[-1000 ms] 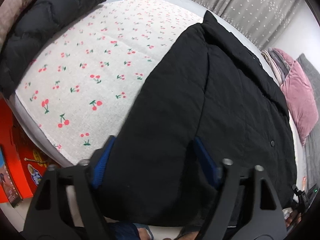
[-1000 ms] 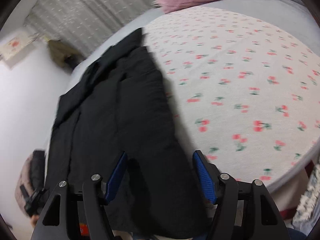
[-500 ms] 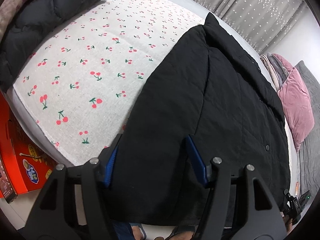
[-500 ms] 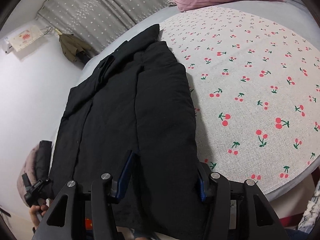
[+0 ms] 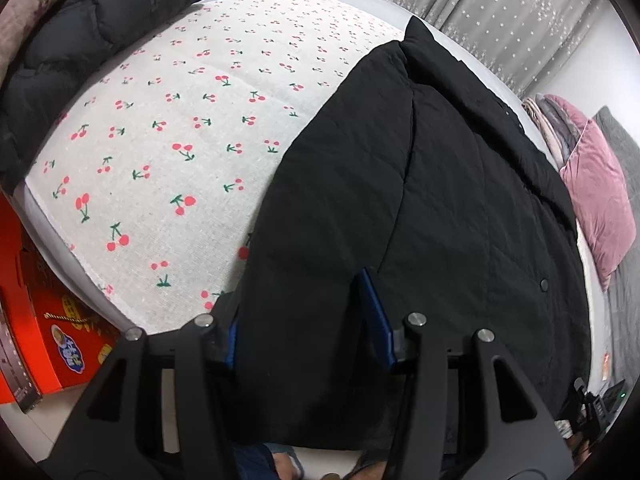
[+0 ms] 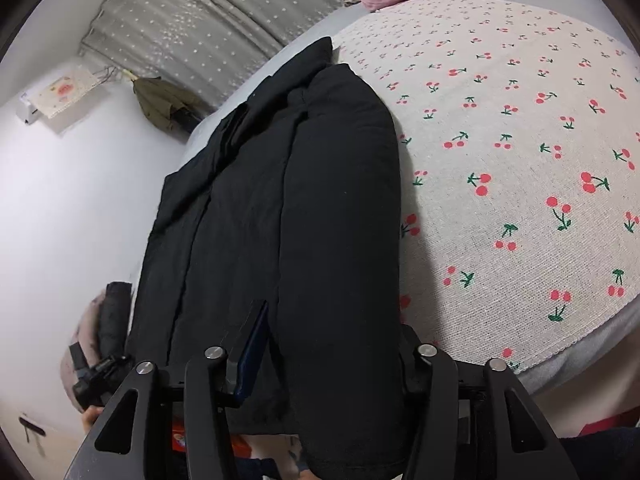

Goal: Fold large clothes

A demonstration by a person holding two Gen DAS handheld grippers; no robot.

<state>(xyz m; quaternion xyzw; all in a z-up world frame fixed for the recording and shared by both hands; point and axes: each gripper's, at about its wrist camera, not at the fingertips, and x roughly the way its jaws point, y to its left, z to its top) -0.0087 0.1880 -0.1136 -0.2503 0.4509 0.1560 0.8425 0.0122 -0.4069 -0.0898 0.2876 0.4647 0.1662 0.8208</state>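
Both grippers are at the near hem: my left gripper (image 5: 304, 316) and right gripper (image 6: 328, 344) each sit half-closed around a folded sleeve of the black padded coat (image 5: 440, 208), which lies lengthwise on the cherry-print sheet (image 5: 168, 148). Worry: that puffy fabric slips out mid-lift and the sleeve folds spring open.

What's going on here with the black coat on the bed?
A person holding a two-finger gripper in each hand is folding a black coat laid out on a cherry-print cloth on the bed. The left gripper and the right gripper are each at the near hem, fingers apart with a thick fold of coat between them. A sleeve looks already folded in along the coat. Nothing is lifted yet.
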